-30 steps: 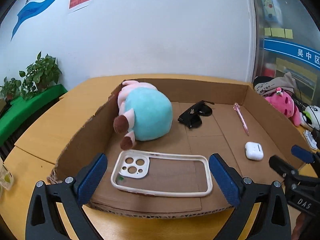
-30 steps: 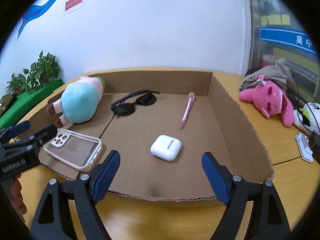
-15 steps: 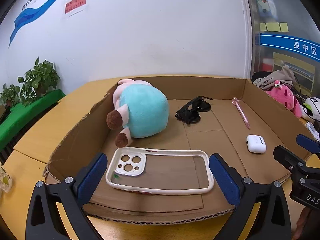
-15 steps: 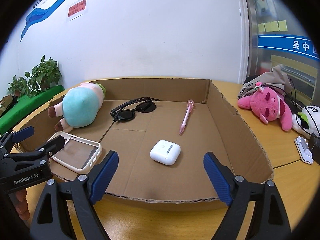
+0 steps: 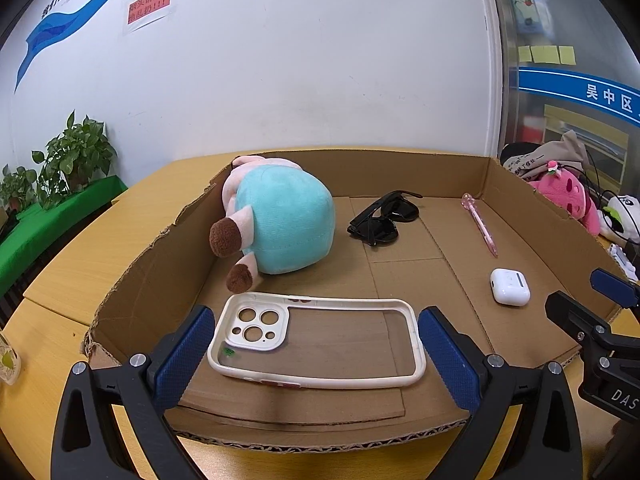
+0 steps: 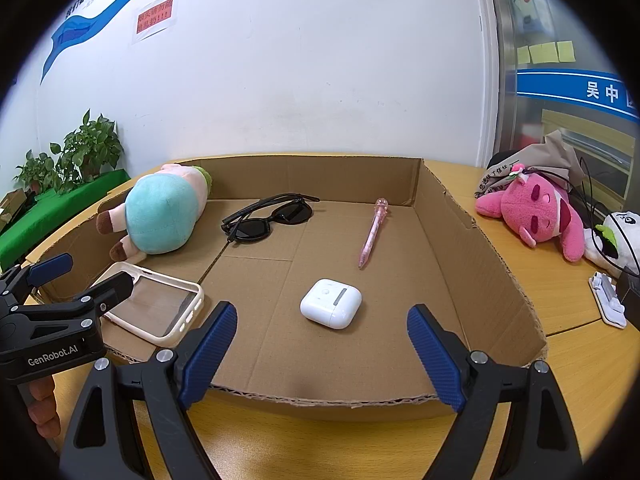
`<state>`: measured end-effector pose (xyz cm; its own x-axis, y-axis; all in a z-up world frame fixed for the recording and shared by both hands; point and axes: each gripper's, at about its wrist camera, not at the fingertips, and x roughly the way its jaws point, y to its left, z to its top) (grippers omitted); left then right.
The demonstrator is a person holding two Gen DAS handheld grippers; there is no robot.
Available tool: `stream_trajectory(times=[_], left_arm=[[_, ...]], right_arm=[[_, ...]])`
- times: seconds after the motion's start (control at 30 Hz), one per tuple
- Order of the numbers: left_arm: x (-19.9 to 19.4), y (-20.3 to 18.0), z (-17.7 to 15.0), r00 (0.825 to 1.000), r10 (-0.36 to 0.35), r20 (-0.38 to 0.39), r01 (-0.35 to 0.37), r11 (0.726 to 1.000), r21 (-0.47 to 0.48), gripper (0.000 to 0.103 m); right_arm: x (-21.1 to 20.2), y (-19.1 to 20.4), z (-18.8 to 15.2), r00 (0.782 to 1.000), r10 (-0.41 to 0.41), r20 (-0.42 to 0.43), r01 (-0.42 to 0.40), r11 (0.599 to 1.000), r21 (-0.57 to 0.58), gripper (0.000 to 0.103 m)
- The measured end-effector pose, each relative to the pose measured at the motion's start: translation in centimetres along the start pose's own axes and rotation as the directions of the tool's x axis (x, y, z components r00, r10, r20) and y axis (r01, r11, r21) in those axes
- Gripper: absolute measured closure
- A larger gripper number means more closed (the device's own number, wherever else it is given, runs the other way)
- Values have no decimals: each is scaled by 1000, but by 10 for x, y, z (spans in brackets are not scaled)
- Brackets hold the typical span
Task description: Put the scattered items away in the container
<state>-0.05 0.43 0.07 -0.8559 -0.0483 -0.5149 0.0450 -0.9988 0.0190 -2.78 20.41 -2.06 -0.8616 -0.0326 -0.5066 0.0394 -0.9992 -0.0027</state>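
Blue-padded and spread wide, your left gripper (image 5: pixel 312 354) hangs at the near wall of the cardboard box (image 5: pixel 560 224) with nothing between its pads; the phone case (image 5: pixel 316 344) lies flat on the box floor just beyond them, so the wide lens makes it look framed, but I judge it is not gripped. Your right gripper (image 6: pixel 322 354) is also released and empty, in front of the near wall on the right side, and both grippers point forward and slightly downward into the box.

The first risk is near: if you push either gripper lower or forward, a finger can catch the ragged near wall and shove the whole box, because the cardboard is light and probably slides on the wooden table (image 6: pixel 568 304).

A little farther, the white earbuds case (image 6: pixel 331 303) sits alone on the floor. It is smooth and rounded, so a careless touch may send it skating.

Farther again lie the pink pen (image 6: pixel 372 236) and the sunglasses (image 6: pixel 272 218), and at the far left the teal plush toy (image 5: pixel 280 224) leans near the left wall. All five are already inside.

Outside on the right, a pink plush (image 6: pixel 536 212) lies beside cables. If you reach for it, the cords may drag along.
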Motion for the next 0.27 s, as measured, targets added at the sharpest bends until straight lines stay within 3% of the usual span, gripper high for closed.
stream_trajectory(times=[0.27], left_arm=[[-2, -1, 0, 1000, 6, 3, -6, 1000, 2, 0]], right_arm=[[0, 0, 0, 1000, 0, 0, 0, 1000, 0, 16]])
